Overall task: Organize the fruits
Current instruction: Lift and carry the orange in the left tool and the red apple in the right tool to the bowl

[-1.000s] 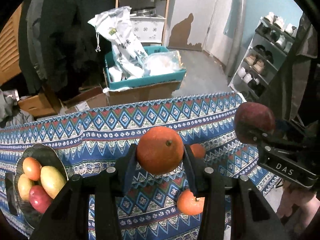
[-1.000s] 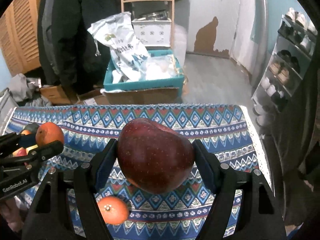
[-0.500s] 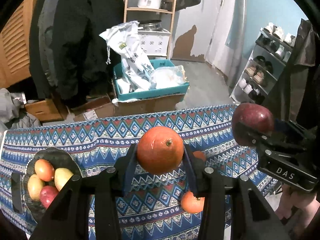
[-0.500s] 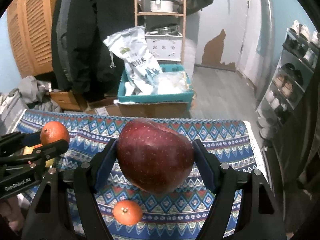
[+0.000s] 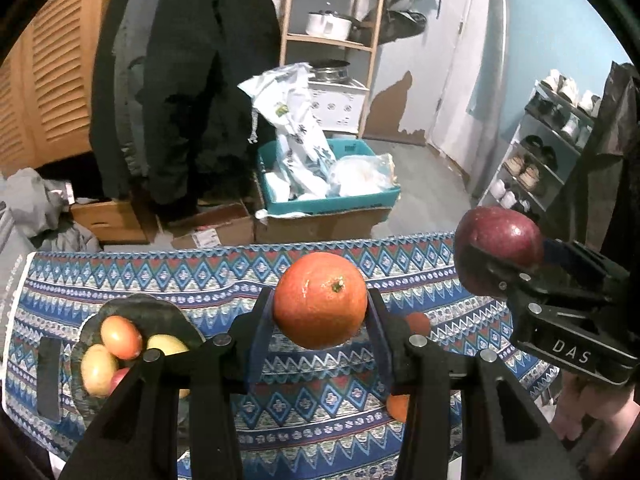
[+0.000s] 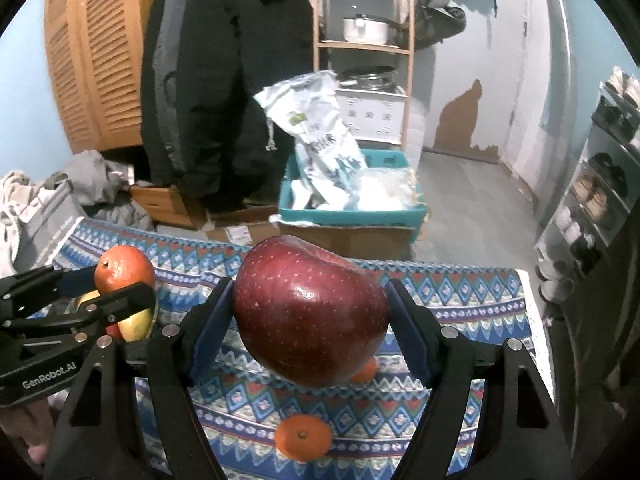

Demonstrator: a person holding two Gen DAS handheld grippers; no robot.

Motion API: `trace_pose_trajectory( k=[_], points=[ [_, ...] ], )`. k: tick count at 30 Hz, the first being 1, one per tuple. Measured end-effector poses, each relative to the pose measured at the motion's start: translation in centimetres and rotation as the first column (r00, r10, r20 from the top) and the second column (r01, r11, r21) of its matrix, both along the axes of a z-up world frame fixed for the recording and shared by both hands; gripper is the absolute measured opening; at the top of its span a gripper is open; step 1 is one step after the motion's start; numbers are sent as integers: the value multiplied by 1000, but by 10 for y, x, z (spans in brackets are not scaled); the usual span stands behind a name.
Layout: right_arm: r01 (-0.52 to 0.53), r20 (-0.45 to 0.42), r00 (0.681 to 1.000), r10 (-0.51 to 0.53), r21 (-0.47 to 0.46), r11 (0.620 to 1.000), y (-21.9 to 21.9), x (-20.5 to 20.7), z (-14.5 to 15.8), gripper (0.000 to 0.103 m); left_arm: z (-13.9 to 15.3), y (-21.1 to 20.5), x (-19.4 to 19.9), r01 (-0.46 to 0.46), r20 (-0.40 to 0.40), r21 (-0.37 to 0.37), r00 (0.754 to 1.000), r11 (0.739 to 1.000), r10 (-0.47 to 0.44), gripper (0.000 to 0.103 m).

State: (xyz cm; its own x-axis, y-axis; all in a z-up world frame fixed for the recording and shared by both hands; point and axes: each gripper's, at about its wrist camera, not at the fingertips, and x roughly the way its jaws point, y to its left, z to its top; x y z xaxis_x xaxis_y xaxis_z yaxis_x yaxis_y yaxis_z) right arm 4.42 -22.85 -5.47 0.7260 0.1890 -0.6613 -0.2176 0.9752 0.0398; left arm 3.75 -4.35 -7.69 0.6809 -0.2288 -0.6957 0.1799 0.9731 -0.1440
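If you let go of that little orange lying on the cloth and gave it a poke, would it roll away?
Probably. The little orange is round and the cloth looks flat, so a poke should set it rolling. The soft fabric might slow it. It looks firm, so a gentle poke likely won't squash it.

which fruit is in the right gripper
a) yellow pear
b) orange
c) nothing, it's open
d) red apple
d: in the right wrist view the right gripper is clamped on a red apple held above the cloth, while the orange sits in the left gripper.
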Motion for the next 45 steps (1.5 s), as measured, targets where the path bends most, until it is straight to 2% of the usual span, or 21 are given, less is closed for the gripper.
trace_pose_trajectory(
  k=[14, 20, 31, 45],
  points=[
    [-100, 10, 995, 100, -9, 995, 56, 3, 8, 76, 7, 56, -10, -105, 16, -15, 994, 994, 106, 45],
    [-145, -5, 989, 145, -2, 989, 82, 8, 5, 76, 1, 84, -13, -156, -3, -22, 988, 987, 156, 45],
    [-253, -53, 966, 254, 13, 967, 142, 17, -10, 76, -20, 151, -23, -286, -71, -36, 956, 958, 283, 45],
    [-385, -131, 915, 381, 0, 923, 216, 17, -41, 76, -56, 207, -37, -373, -156, -5, 917, 928, 368, 45]
  ],
)
